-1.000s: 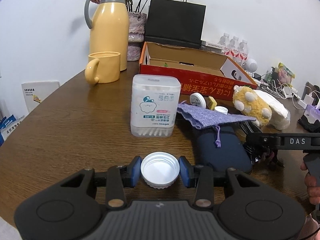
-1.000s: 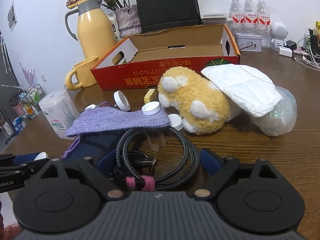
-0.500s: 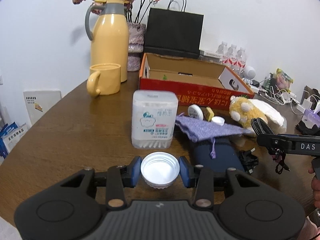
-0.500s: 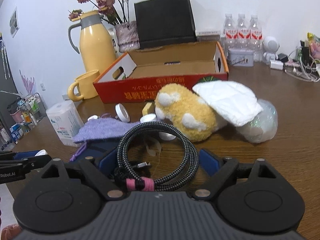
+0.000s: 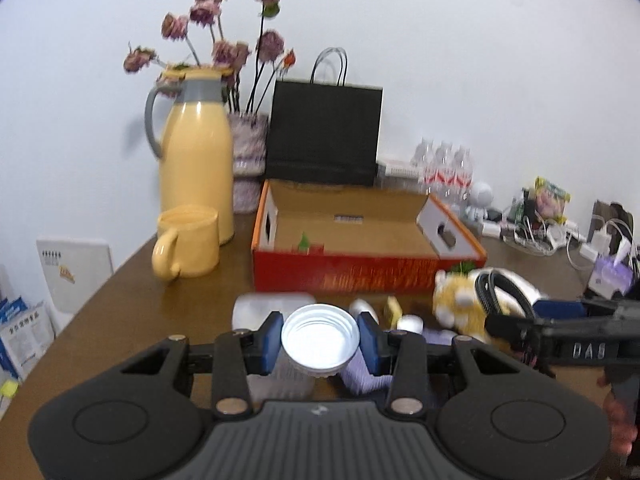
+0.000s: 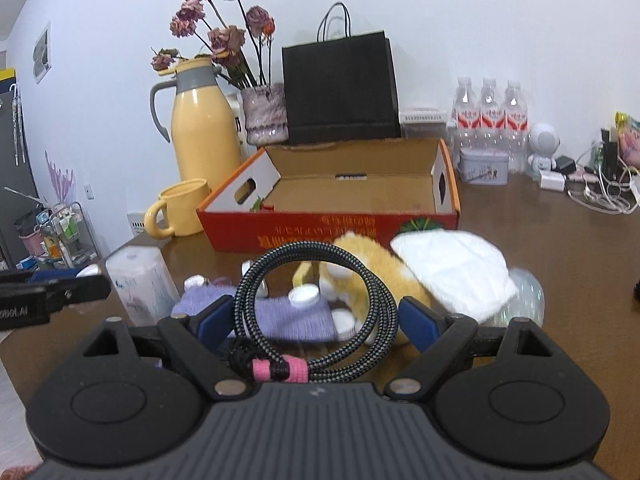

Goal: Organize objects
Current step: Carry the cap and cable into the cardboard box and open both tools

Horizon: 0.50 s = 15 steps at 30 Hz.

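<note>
The left claw (image 5: 320, 344) clenches a white ribbed plastic cap (image 5: 320, 342) above the brown wooden table (image 5: 132, 304). Only the right view shows the right claw (image 6: 316, 316) grasping a coiled black braided cable (image 6: 316, 300), raised before the open red cardboard box (image 6: 332, 204).

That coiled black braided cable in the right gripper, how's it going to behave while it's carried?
The coiled black braided cable probably holds its loop, since a pink tie binds it. The right gripper seems to hold it near the tie, so the free loop may sway. It looks light.
</note>
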Motion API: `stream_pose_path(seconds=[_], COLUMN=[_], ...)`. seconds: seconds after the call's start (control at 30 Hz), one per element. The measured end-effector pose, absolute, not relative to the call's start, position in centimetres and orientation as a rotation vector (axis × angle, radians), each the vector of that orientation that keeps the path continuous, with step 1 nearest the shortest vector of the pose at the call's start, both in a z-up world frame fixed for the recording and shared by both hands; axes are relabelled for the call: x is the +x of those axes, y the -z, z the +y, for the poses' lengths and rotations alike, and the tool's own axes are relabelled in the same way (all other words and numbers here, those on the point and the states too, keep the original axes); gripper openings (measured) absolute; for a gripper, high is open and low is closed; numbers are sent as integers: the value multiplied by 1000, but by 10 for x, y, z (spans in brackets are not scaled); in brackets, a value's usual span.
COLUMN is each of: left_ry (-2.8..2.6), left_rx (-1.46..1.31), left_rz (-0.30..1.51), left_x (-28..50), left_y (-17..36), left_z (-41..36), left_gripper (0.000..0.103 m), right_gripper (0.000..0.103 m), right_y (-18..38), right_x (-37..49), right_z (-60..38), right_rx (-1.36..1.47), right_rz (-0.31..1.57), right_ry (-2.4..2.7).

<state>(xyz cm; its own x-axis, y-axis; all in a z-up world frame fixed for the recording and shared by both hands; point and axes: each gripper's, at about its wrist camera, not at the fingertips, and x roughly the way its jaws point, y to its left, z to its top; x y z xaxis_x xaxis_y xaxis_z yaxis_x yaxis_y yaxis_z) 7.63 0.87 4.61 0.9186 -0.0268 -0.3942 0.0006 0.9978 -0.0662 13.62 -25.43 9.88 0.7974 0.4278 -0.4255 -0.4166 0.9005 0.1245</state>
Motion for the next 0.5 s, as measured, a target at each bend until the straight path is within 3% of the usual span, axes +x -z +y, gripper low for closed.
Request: stream_pose_path(seconds=[0.5], left_ry=[-25], left_rx=[-89], left_rz=[298], left_x=[174], left_y=[-93], left_z=[-23], left_gripper=[39], right_gripper=[88], right_y=[-137], right_x=[198], right_z=[-232], right_rx=[-28], right_rz=[345], right_ry=[-430])
